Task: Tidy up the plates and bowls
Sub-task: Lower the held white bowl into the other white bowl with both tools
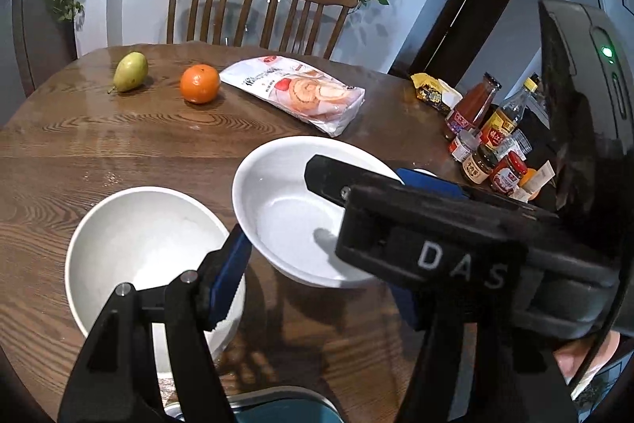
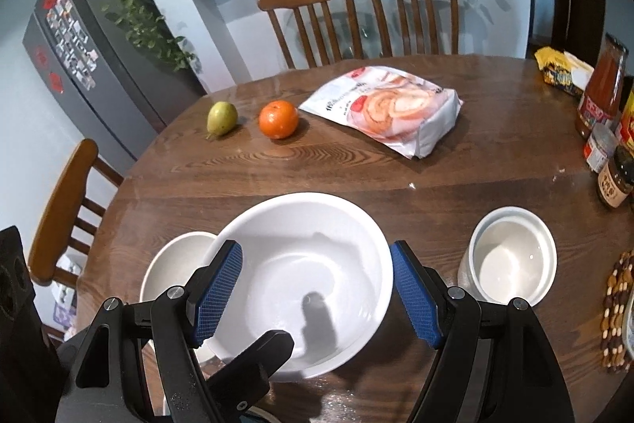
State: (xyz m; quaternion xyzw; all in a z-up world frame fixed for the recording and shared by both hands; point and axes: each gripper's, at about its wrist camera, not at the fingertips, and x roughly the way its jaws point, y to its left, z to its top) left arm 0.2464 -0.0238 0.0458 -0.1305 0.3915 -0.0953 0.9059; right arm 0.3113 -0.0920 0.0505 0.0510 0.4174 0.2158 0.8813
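Two grippers share the wide white bowl (image 2: 301, 276): our right gripper (image 2: 317, 298) clenches its sides, our left gripper's (image 1: 317, 256) fingers pinch its rim, lifting it off the table (image 2: 277, 173) beside the grey bowl (image 1: 130, 248) for stacking.

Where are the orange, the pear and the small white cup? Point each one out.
orange (image 2: 278, 119), right wrist view, middle of its peel.
pear (image 1: 130, 66), left wrist view, middle of its green body.
small white cup (image 2: 511, 256), right wrist view, inside bottom.
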